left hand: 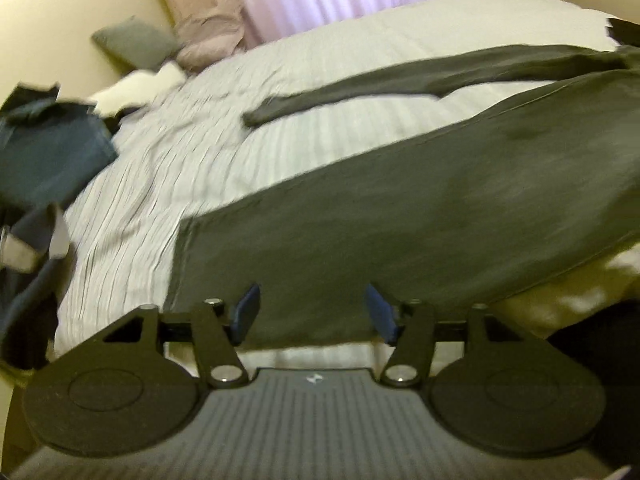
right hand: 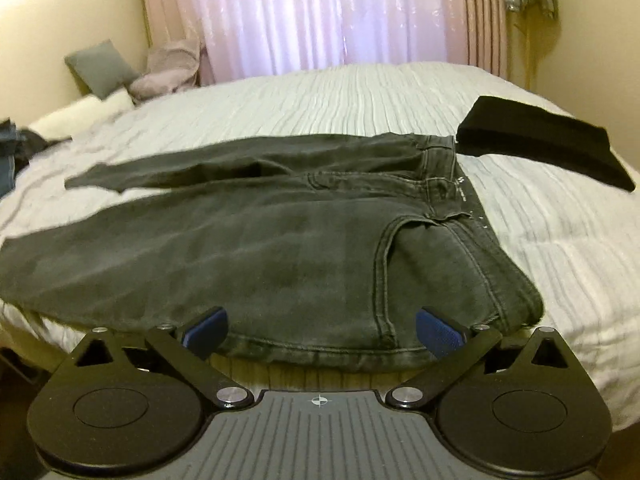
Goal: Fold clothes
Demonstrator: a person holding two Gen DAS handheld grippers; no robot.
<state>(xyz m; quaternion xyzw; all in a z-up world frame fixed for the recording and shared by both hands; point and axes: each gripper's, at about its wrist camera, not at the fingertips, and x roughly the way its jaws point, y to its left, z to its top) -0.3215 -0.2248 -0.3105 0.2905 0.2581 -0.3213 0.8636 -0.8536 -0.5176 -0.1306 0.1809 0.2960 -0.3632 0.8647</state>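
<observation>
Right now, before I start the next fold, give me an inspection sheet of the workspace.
Surface: bed with pale ribbed bedspread, wrinkled.
Job's things: dark grey jeans spread flat at the near edge, one leg angled away; folded black garment beyond the waistband.
Clutter: blue clothes pile on the left side; grey cushion and pink cushion by the wall.
Grippers: left hand-held gripper open, empty; right hand-held gripper open wide, empty, over the jeans' edge.
Cables: nothing seen.
Surroundings: pink curtains, cream wall.
</observation>
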